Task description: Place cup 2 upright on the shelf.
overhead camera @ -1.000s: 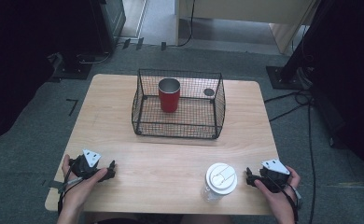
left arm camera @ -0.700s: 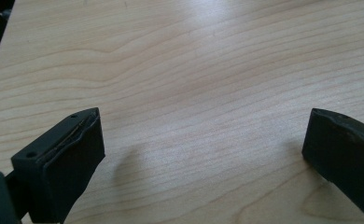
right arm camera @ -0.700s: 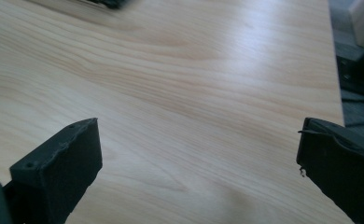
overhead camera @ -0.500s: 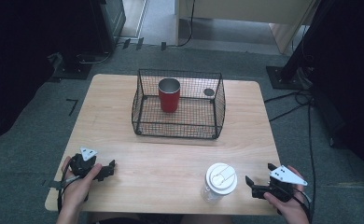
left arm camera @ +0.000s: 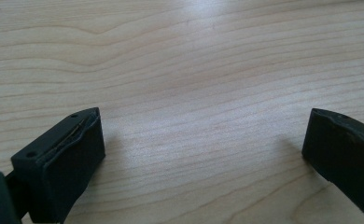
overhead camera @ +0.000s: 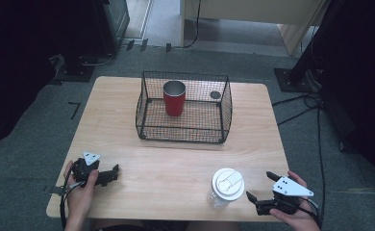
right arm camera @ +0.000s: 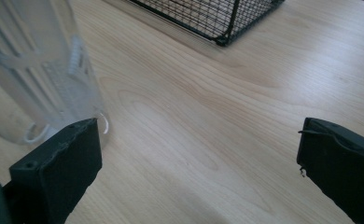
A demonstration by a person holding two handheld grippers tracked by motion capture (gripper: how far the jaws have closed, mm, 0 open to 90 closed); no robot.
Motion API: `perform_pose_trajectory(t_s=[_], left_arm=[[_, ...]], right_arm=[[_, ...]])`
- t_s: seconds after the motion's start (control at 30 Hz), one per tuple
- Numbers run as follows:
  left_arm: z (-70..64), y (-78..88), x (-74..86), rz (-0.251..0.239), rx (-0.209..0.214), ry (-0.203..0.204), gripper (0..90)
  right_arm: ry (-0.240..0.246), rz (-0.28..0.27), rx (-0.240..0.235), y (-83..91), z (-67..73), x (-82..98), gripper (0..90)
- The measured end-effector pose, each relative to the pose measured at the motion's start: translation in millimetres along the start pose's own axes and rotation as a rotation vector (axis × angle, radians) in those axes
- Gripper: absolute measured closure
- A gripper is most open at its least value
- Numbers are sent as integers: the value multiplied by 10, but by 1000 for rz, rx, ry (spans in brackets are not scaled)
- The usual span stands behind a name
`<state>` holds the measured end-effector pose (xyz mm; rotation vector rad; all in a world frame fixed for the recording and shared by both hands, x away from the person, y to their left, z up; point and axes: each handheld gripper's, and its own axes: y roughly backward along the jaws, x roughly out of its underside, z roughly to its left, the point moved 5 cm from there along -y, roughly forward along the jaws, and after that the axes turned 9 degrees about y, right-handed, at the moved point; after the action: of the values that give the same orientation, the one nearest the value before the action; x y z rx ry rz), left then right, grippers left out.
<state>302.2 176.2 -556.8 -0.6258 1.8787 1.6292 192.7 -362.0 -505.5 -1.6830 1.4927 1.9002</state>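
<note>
A clear plastic tumbler with a white lid (overhead camera: 227, 185) stands near the table's front edge, right of centre. My right gripper (overhead camera: 258, 185) is open just to its right, held by a hand, with its jaws pointing left toward the tumbler. In the right gripper view the tumbler (right arm camera: 35, 70) rises beside the left jaw, outside the gap, and my right gripper (right arm camera: 199, 149) has bare wood between its jaws. My left gripper (overhead camera: 112, 174) rests at the front left, open over bare wood (left arm camera: 203, 140). A red cup (overhead camera: 174, 97) stands upright inside a black wire basket (overhead camera: 183, 132).
The basket sits at the back centre of the wooden table (overhead camera: 176, 163), and a small dark round object (overhead camera: 215, 95) lies inside it, right of the cup. The basket's corner (right arm camera: 217, 23) lies ahead of the right gripper. Cables run across the floor at right (overhead camera: 315, 120).
My right gripper has shifted toward the table's near edge and tilted, jaws still toward the tumbler. The left gripper has barely moved.
</note>
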Motion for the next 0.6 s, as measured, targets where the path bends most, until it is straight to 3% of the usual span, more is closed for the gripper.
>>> perform_pose_trajectory(t_s=[0.23, 0.6], left_arm=[[0, 0, 0, 0, 0, 0, 0], [1, -1, -1, -2, -2, 5, 0]], right_arm=[[-1, -70, -62, 54, 95, -108, 0], [41, -139, -129, 8, 297, -292, 0]])
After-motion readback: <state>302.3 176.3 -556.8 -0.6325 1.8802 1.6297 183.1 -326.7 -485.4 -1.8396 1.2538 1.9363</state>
